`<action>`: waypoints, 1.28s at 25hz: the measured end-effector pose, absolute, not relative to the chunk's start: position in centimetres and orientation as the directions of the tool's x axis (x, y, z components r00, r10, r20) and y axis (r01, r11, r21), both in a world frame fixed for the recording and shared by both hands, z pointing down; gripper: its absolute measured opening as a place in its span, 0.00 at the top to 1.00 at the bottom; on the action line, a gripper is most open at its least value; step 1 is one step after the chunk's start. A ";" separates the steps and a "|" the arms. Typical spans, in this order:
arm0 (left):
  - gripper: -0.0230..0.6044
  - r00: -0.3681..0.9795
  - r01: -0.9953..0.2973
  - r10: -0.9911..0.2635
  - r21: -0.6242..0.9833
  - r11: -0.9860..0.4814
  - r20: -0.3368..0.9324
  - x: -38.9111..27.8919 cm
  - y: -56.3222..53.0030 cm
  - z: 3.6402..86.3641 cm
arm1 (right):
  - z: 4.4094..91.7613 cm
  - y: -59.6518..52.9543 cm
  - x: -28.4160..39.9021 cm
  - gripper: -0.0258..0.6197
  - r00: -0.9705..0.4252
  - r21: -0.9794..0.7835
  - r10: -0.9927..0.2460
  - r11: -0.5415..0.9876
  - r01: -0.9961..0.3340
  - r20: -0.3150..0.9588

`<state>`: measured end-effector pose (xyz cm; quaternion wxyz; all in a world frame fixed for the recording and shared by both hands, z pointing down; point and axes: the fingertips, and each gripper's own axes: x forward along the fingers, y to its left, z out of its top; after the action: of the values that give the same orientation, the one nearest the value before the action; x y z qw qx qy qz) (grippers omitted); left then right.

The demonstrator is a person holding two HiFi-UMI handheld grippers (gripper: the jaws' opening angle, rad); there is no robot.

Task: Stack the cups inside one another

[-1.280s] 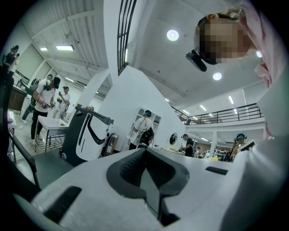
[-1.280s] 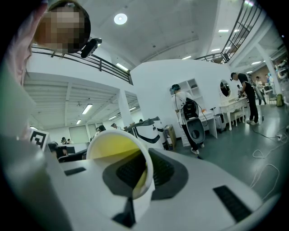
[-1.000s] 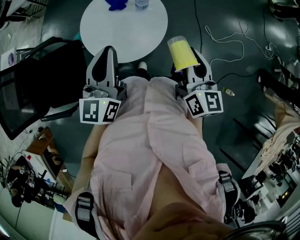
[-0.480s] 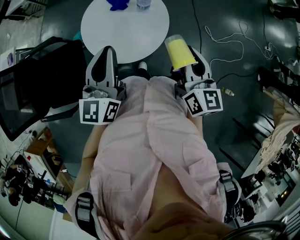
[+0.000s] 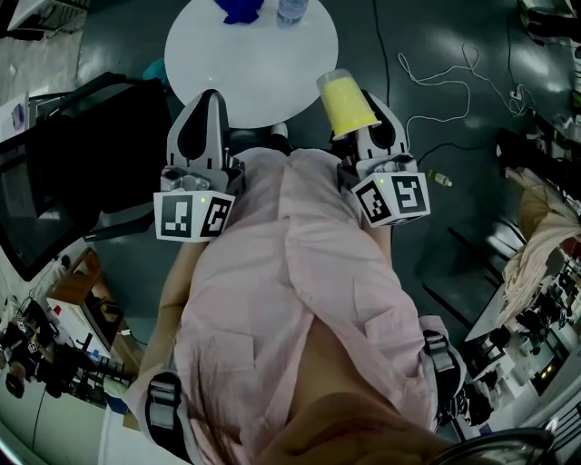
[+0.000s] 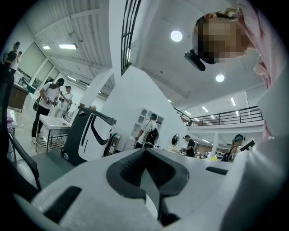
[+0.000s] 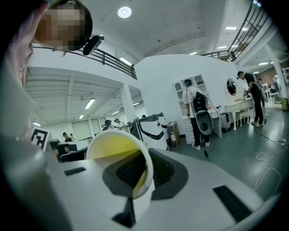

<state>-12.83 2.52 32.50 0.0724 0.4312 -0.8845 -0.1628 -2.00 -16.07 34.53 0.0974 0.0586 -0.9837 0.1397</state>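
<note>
In the head view a yellow cup (image 5: 346, 100) juts forward and up from my right gripper (image 5: 365, 107), which is shut on its wall. The right gripper view shows the cup's white rim and yellow inside (image 7: 118, 149) lying over the right gripper (image 7: 143, 170), one side pinched between the pads. My left gripper (image 5: 210, 100) is held level beside it, shut and empty; its pads meet in the left gripper view (image 6: 145, 155). Ahead is a round white table (image 5: 254, 64). At its far edge are a blue object (image 5: 241, 9) and a pale clear cup (image 5: 292, 9), both cut off by the frame.
A black chair and screen (image 5: 54, 182) stand to the left of the table. White cables (image 5: 436, 82) trail over the dark floor on the right. Cluttered benches (image 5: 545, 300) line the right and lower left. The gripper views show people and a dark-and-white machine (image 6: 88, 135) across the hall.
The round table and the things on it have come lower and closer in the head view. Both grippers keep their pose, and the yellow cup stays in the right one.
</note>
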 end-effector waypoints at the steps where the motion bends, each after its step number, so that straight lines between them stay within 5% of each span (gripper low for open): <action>1: 0.94 -0.618 -0.738 -0.786 0.351 0.576 -0.009 -13.3 2.8 32.5 | 34.5 -15.7 -2.5 0.90 -0.974 -0.265 -0.083 0.954 -0.140 0.213; 32: 0.94 -0.581 -0.733 -0.811 0.388 0.559 0.071 -20.8 8.6 33.8 | 39.2 -6.3 -16.0 0.90 -0.867 -0.268 0.133 0.963 -0.001 0.480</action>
<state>-20.80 8.64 33.78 0.1214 0.4416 -0.8744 -0.1604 -15.99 -6.30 39.20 0.2553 -0.0343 -0.9573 0.1310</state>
